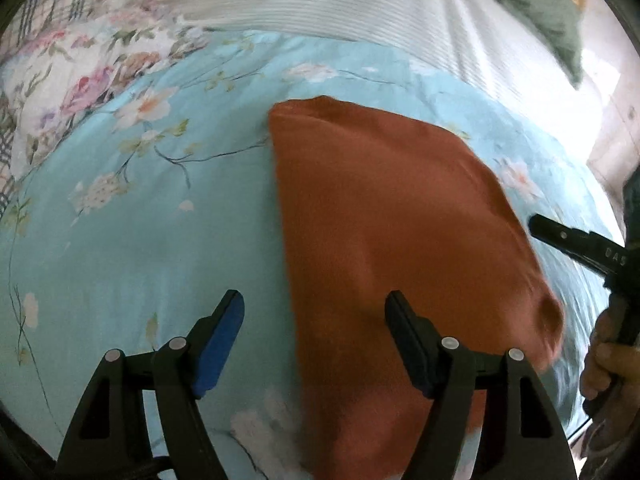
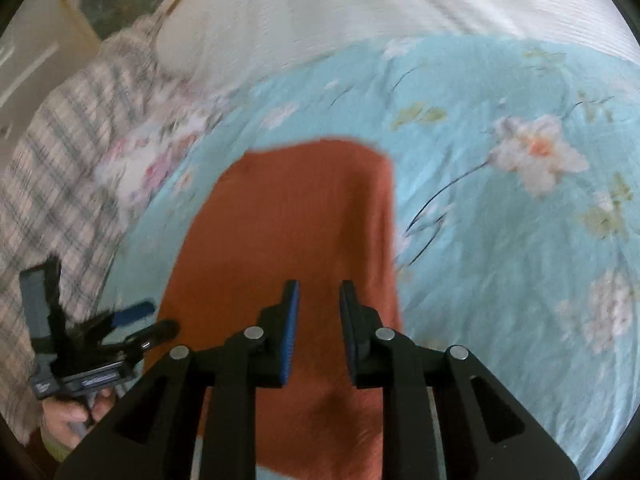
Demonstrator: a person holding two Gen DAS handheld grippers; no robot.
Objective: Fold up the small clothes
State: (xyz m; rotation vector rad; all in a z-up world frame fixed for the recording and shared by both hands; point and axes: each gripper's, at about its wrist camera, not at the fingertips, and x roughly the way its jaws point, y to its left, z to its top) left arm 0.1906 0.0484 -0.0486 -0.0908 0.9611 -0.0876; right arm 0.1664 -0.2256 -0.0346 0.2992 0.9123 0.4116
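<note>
A rust-orange garment lies folded flat on the light blue floral bedsheet; it also shows in the right wrist view. My left gripper is open and empty, hovering over the garment's left edge, its right finger above the cloth. It shows at the left of the right wrist view. My right gripper is open with a narrow gap, empty, above the garment's near part. One of its fingers shows at the right of the left wrist view.
A white ribbed blanket lies beyond the sheet. A floral and plaid quilt is bunched at the left, also visible in the right wrist view. A green cloth lies at the far right.
</note>
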